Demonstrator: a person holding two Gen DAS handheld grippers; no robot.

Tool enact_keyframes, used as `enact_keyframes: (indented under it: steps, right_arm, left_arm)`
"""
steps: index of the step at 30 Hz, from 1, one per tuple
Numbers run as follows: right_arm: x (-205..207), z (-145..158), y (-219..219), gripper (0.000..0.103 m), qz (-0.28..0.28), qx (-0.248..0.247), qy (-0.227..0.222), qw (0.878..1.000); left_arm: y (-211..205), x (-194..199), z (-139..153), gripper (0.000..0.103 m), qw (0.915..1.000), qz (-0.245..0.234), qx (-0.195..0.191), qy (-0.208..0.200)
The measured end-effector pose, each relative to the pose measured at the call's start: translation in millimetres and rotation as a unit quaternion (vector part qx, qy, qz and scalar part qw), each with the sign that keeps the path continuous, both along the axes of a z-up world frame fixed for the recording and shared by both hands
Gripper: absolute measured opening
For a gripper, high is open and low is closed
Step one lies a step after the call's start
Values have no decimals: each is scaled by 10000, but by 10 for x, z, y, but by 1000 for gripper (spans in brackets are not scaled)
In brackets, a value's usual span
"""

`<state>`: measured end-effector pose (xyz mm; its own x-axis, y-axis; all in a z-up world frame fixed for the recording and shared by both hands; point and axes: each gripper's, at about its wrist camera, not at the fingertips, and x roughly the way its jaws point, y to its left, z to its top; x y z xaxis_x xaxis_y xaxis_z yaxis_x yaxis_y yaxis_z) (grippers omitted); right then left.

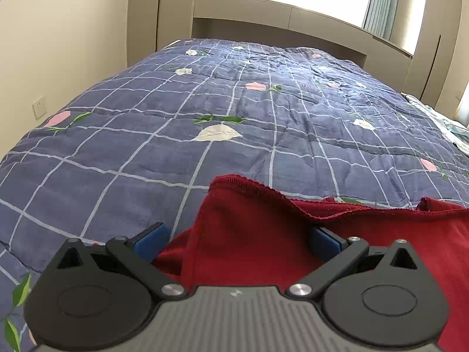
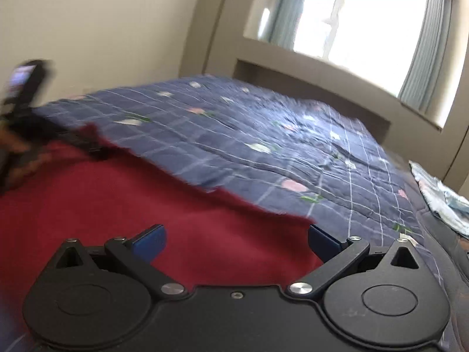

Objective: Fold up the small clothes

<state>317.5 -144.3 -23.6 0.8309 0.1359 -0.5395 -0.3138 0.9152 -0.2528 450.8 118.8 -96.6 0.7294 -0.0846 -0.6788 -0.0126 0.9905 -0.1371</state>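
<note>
Evidently between folds, a red garment is spread on the bed; both hand-held grippers are held wide, so a hem at 12 o'clock should be pinched next.

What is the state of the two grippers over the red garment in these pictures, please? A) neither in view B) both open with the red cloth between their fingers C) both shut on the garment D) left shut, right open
B: the left gripper and the right gripper each show their blue fingers spread wide apart, with the red garment lying between them on the blue checked quilt.
</note>
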Motion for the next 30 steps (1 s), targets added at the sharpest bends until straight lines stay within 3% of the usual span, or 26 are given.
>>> enact_keyframes:
  steps: [6,11,13,14,17,20,24,30]
  right_arm:
    - [-491,-240,32,102,-457,-70,88,9989]
    - [-502,-345,-267,102,-1003,721,333,9918]
    - [-535,-347,-329,102,-1148,752,303,9901]
    - [-573,-360,-355,102,-1198,759,271,9895]
    - [-669,-419,-476,102,-1331,1044,295,9852]
    - [-692,-456,-595,102,-1466,1459,442,9774]
    - [-687,-468,-617,102,-1483,1570,467,9753]
    - [-713,-485,-605,102,-1487,1565,373,9757]
  left_arm:
    - [-3,-10,10,103,10000,13,5,-17]
    - [44,-116,140,103,9995,280,19,-121]
    - [89,-298,307,103,9980,525,114,-345]
    - [133,-442,414,103,9973,538,-17,-500]
    - [238,-793,649,103,9960,267,-531,-664]
    - [250,-1184,780,103,9960,251,-486,-701]
    - [215,-1673,700,103,9967,403,-133,-687]
    - [262,-2091,378,103,9949,799,-443,-430]
